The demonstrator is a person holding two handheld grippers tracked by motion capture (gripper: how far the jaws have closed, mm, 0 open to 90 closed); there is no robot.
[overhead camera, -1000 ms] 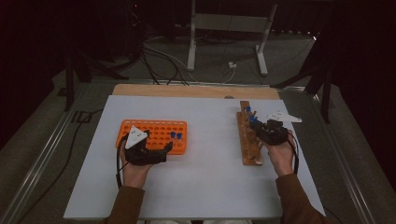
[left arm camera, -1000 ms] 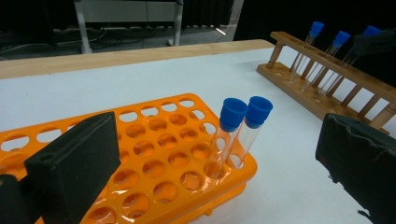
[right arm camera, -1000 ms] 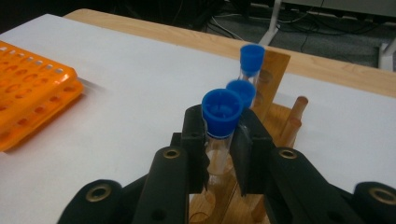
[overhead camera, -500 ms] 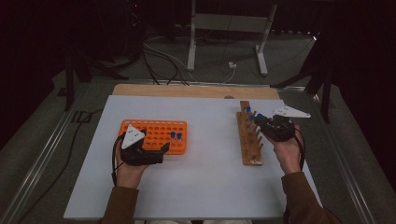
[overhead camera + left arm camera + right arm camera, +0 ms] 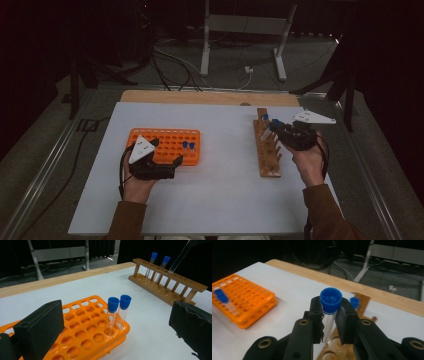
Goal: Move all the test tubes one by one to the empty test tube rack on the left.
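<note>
above wooden rack [image 5: 267,150], right gripper [image 5: 329,322] pinches blue-capped clear tube [image 5: 329,312]; left gripper [image 5: 117,322] spread.

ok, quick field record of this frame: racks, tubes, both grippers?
surface: white board on the table
orange rack: left side, two blue-capped tubes standing side by side at its right end
wooden rack: right side, two capped tubes standing at its far end
left gripper: open, at the orange rack's near edge
right gripper: shut on lifted tube, above the wooden rack
</note>
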